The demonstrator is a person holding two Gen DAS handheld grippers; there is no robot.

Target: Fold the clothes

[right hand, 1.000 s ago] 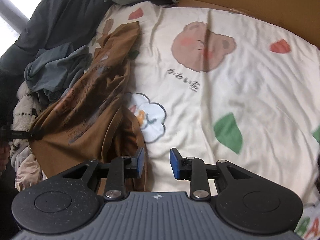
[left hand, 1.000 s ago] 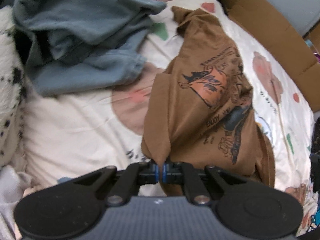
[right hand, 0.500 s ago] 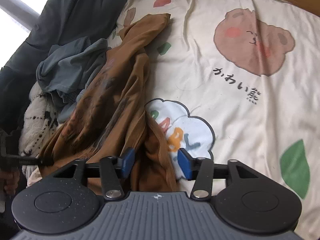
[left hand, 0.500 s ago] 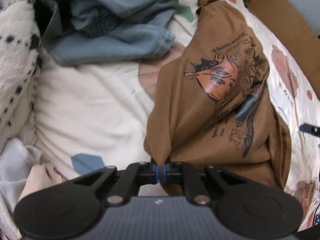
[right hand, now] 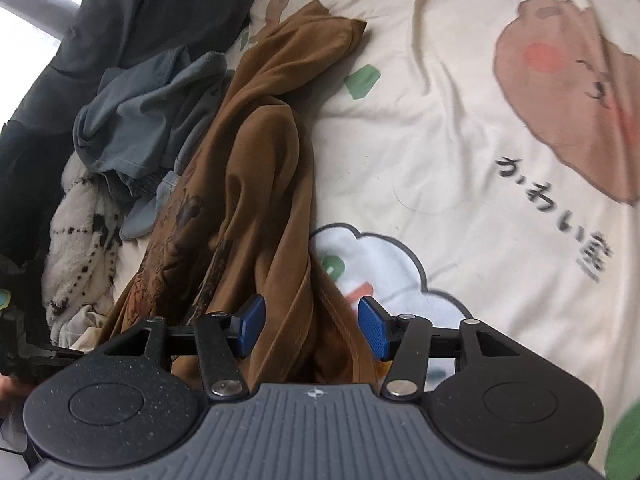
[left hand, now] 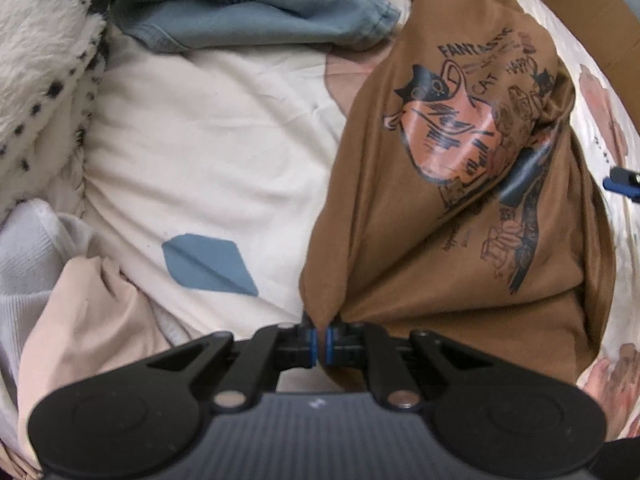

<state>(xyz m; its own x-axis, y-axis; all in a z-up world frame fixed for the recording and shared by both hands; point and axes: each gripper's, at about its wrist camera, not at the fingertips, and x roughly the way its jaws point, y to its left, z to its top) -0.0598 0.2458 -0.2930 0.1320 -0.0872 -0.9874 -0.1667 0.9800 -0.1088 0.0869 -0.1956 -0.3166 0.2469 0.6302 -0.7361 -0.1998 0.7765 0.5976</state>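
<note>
Item 1: brown cotton T-shirt with an orange-and-black cat print (left hand: pixel 460 184), lying bunched lengthwise on a cream cartoon-printed bedsheet (left hand: pixel 208 152), beside a crumpled blue-grey garment (left hand: pixel 272 20) and a white black-spotted fleece blanket (left hand: pixel 36 60). Left gripper (left hand: pixel 321 346): jaws pinched together on 1 corner fold of the shirt. Right gripper (right hand: pixel 311 328): jaws spread wide, blue pads (right hand: pixel 252 322) straddling the shirt's near folds without clamping them.
</note>
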